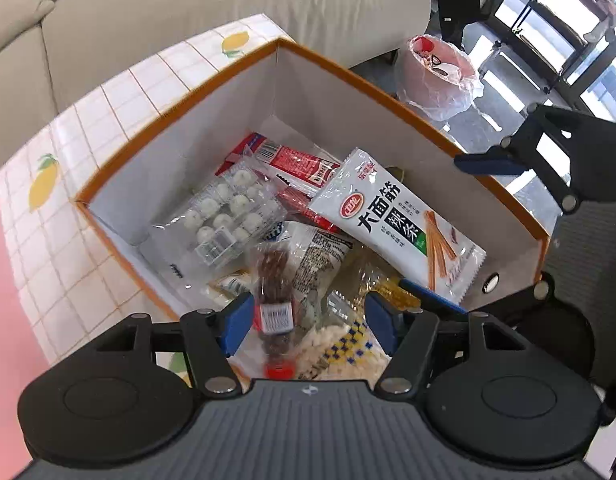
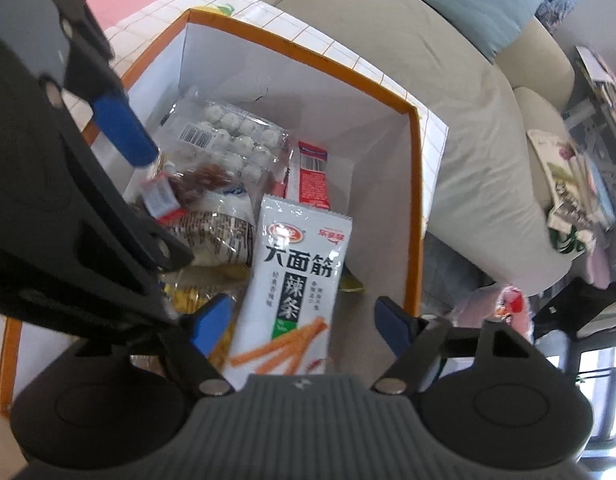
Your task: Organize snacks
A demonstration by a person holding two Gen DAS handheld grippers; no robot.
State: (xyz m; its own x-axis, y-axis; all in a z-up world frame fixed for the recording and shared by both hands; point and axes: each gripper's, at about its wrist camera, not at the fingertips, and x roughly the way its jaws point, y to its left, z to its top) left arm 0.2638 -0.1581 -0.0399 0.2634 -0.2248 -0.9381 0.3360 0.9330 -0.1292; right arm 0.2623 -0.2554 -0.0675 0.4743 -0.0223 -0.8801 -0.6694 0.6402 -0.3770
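The white spicy-strip packet [image 1: 396,220] lies tilted on top of the heap inside the orange-rimmed box [image 1: 179,120], its lower end toward the box's near right wall and its upper end propped on the red packets [image 1: 295,164] beneath. It seems to sit high and askew simply because the pile under it is uneven. Beside it, toward the far left wall, rests a clear tray of white balls [image 1: 223,212], flat enough to act as a layer. A slim clear pack of brown pieces [image 1: 273,280] with a barcode label runs between the blue pads of the left gripper [image 1: 308,320], whose jaws stand wide apart on either side of it without touching; it holds nothing. Judging by this, the left gripper is placed either to take or to let go of that pack. The right gripper [image 2: 303,324] hovers over the lower end of the white packet, jaws also spread wide and empty, likely positioned to straighten or lift it.

Under these lie a printed clear bag [image 1: 320,260] and a yellow-checked bag of pale bits [image 1: 348,344], serving as the base. The box stands on a tiled lemon-print table [image 1: 67,240], with a beige sofa [image 1: 187,0] behind and a pink lined bin [image 1: 436,76] on the floor just past the box.
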